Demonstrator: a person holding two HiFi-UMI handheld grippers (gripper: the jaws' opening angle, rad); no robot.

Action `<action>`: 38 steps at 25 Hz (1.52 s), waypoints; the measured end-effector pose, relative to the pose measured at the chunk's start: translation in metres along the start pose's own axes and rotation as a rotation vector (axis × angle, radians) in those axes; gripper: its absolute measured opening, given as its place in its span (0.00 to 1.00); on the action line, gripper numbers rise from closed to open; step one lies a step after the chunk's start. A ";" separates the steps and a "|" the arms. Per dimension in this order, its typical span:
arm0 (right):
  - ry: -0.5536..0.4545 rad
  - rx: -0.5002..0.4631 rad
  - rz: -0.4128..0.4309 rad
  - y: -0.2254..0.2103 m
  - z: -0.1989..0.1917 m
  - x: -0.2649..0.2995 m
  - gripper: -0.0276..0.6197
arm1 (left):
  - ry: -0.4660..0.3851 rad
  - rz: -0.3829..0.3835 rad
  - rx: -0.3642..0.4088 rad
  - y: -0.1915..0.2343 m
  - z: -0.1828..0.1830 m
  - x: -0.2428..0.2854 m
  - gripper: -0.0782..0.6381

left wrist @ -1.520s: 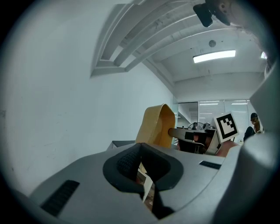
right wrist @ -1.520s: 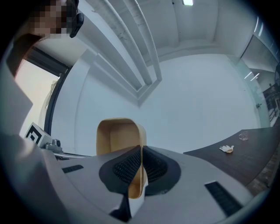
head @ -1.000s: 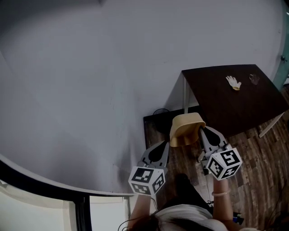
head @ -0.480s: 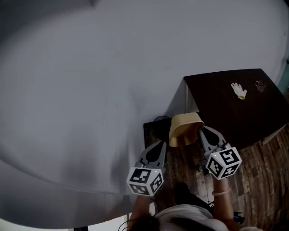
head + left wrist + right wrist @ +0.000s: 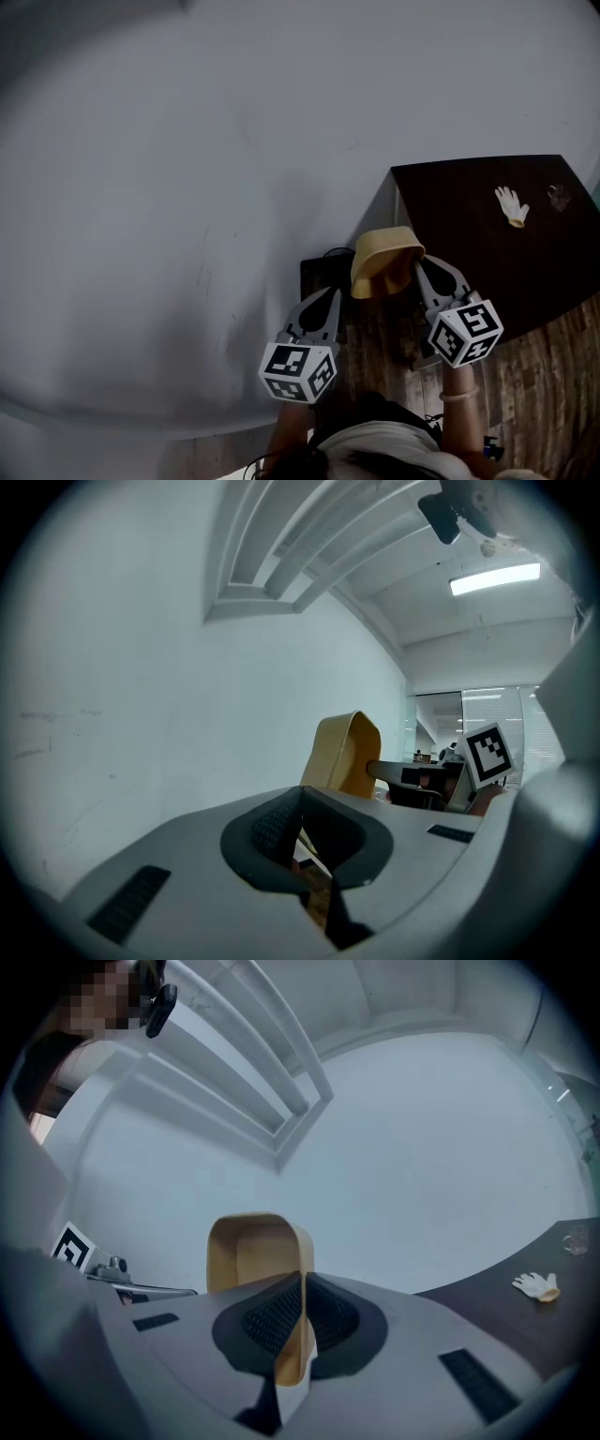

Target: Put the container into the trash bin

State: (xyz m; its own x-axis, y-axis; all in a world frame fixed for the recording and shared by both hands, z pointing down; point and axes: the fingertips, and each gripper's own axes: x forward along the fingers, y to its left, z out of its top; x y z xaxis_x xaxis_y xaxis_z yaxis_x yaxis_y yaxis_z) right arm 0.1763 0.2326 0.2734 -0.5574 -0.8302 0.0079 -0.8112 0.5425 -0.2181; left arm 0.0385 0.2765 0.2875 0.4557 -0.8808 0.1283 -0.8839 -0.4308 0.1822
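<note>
A tan, open container hangs in the air, tipped on its side, with my right gripper shut on its wall. In the right gripper view the wall of the container stands pinched between the two pads of the right gripper. A black trash bin stands on the floor against the wall, just left of and below the container. My left gripper hovers over the bin's near side, shut with nothing in it. The left gripper view shows the container beyond the left gripper.
A dark brown table stands to the right, with a white glove and a small glass on it. A pale wall fills the left. The floor is wooden planks. A person's body shows at the bottom edge.
The table has slid right and down in the head view as the view turned toward the wall. Both grippers and the container kept their grip and pose, edging slightly toward the bin.
</note>
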 end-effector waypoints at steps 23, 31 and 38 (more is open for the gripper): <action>0.028 0.029 0.010 -0.072 0.000 0.187 0.07 | 0.016 0.015 -0.018 0.122 0.030 0.153 0.14; 0.037 0.002 0.018 -0.065 0.004 0.261 0.07 | -0.001 0.007 -0.030 0.184 0.048 0.187 0.14; 0.046 -0.011 0.003 -0.065 0.010 0.314 0.07 | -0.006 -0.006 -0.035 0.229 0.066 0.212 0.14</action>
State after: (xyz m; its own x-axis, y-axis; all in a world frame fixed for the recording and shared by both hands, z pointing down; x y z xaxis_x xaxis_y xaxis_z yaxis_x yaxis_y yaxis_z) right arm 0.0553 -0.0644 0.2803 -0.5670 -0.8220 0.0525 -0.8114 0.5465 -0.2072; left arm -0.0742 -0.0219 0.2923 0.4602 -0.8796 0.1209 -0.8769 -0.4290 0.2167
